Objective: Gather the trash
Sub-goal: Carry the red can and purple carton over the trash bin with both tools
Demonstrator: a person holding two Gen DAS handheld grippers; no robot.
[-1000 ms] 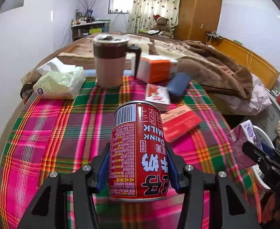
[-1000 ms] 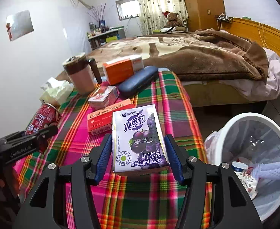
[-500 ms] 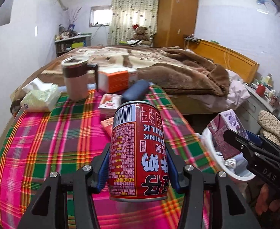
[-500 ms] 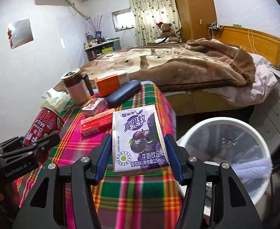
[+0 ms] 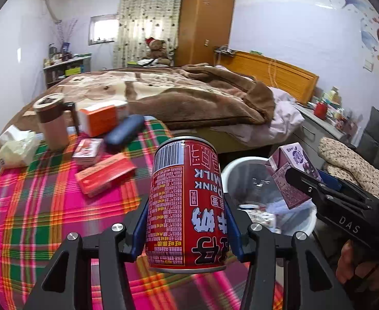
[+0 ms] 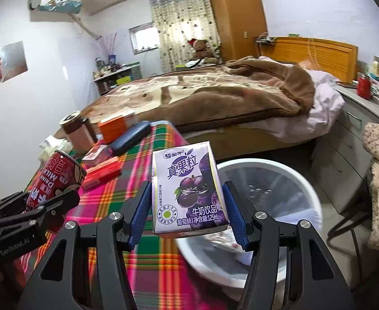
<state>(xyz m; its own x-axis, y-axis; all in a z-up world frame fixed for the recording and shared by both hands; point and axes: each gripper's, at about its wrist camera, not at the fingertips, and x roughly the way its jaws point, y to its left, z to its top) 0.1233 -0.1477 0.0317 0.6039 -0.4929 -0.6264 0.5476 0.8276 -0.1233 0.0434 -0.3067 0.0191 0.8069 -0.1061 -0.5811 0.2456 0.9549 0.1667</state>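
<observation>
My left gripper [image 5: 186,235] is shut on a red milk-drink can [image 5: 186,206], held upside down above the right edge of the plaid table [image 5: 34,206]. My right gripper [image 6: 188,214] is shut on a purple grape milk carton [image 6: 189,188], held over the near rim of a white trash bin [image 6: 279,170]. The bin [image 5: 230,170] holds some litter at its bottom. The carton [image 5: 290,170] and right gripper show at the right of the left wrist view; the can [image 6: 57,178] and left gripper [image 6: 42,204] show at the left of the right wrist view.
On the table stand a brown mug [image 5: 52,121], an orange box [image 5: 99,118], a dark blue case [image 5: 125,131], a small red-white box [image 5: 88,149], a red tablet box [image 5: 104,175] and a tissue pack [image 5: 16,149]. A bed [image 5: 189,95] lies behind; a cabinet [image 6: 352,134] stands at the right.
Both grippers have swung right with their loads, from over the table toward the trash bin. The carton now hangs over the bin's rim; the can is near the table's right edge.
</observation>
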